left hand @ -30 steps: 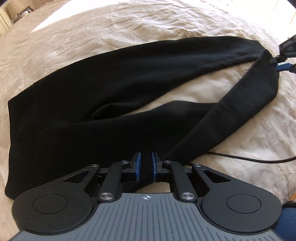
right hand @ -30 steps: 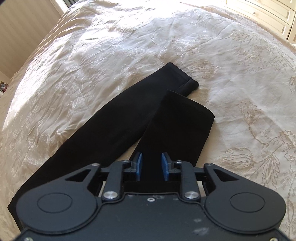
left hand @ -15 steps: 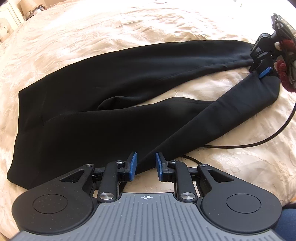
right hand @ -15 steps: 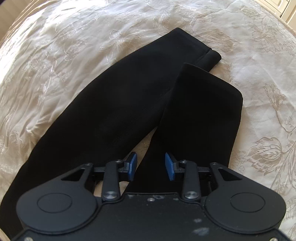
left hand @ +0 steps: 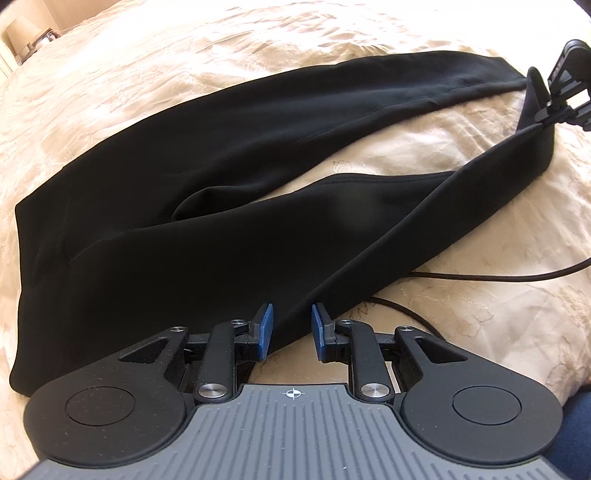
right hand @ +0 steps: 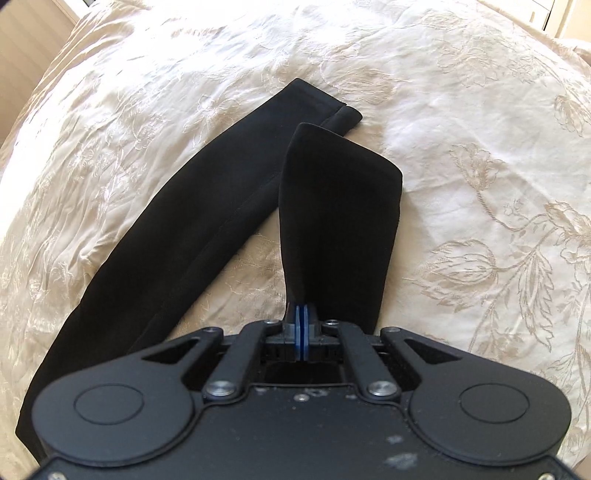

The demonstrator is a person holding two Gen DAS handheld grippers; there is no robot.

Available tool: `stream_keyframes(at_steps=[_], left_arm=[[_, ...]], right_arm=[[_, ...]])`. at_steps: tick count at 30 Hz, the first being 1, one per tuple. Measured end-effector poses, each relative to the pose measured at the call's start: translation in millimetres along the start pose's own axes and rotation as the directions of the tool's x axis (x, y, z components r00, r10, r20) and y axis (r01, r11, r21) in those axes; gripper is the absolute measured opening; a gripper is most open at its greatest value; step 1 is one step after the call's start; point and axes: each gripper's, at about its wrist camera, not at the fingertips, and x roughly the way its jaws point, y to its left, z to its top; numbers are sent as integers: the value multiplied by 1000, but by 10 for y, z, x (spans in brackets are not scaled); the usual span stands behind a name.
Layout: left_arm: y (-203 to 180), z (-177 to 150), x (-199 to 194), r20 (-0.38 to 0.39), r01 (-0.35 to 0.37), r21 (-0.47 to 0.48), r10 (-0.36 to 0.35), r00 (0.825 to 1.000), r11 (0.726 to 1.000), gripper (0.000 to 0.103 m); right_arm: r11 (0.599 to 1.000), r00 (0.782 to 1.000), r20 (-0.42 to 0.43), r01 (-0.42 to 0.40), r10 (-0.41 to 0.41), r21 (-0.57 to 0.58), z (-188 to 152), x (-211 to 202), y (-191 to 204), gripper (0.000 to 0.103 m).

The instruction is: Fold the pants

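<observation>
Black pants [left hand: 221, 184] lie spread on a cream bedspread, waist at the left and both legs running to the right. My left gripper [left hand: 291, 325] hovers over the near leg's lower edge, jaws a little apart, and the pads do not press the cloth. My right gripper [right hand: 303, 321] is shut on the near leg [right hand: 340, 221] a short way back from its cuff, and the cloth rises in a pinched ridge to the pads. In the left wrist view that right gripper [left hand: 546, 110] shows at the far right, gripping the leg's end. The far leg [right hand: 184, 229] lies flat.
The embroidered bedspread [right hand: 480, 147] covers the whole bed, with bare cloth around the pants. A black cable [left hand: 480, 277] trails across it on the right, under the near leg. A lamp [left hand: 18, 33] stands beyond the bed's far left corner.
The right gripper's jaws have gone from apart to shut on the near leg, whose cloth now tents up. The left gripper's jaws have widened slightly and it has stayed roughly in place.
</observation>
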Motion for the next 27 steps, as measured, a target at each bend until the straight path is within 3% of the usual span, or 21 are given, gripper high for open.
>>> stream_keyframes(at_steps=[5,8,11,13,15,22,27], left_arm=[[-11,-67,2,9,29,63,-30,1000,998,24],[-21,-103,36,-1,22,86,-22,1000,996,34],[-36,-106,155,-27,8,103,-5,1000,995,33],[-54,-91,214,-24,-2,120,5,1000,993,8],[-32,-40,166,6,-16,108,16,1000,994,4],[276,612,-230,124,-62,43,56,991,997,4],[498,1217,-178,145,-68,35,62,987,997,4]], right_arm=[[1000,1000,13,-10,10,10,-36,-70,-26,2],[1000,1000,24,-17,17,4,-26,-103,-21,2],[1000,999,28,-17,17,0,-28,-138,-6,2],[1000,1000,27,-12,12,2,-32,-136,1,2],[1000,1000,27,-11,11,6,-31,-140,-8,2],[998,998,45,-43,41,43,83,-233,-6,2],[994,996,59,-76,72,72,293,-192,128,2]])
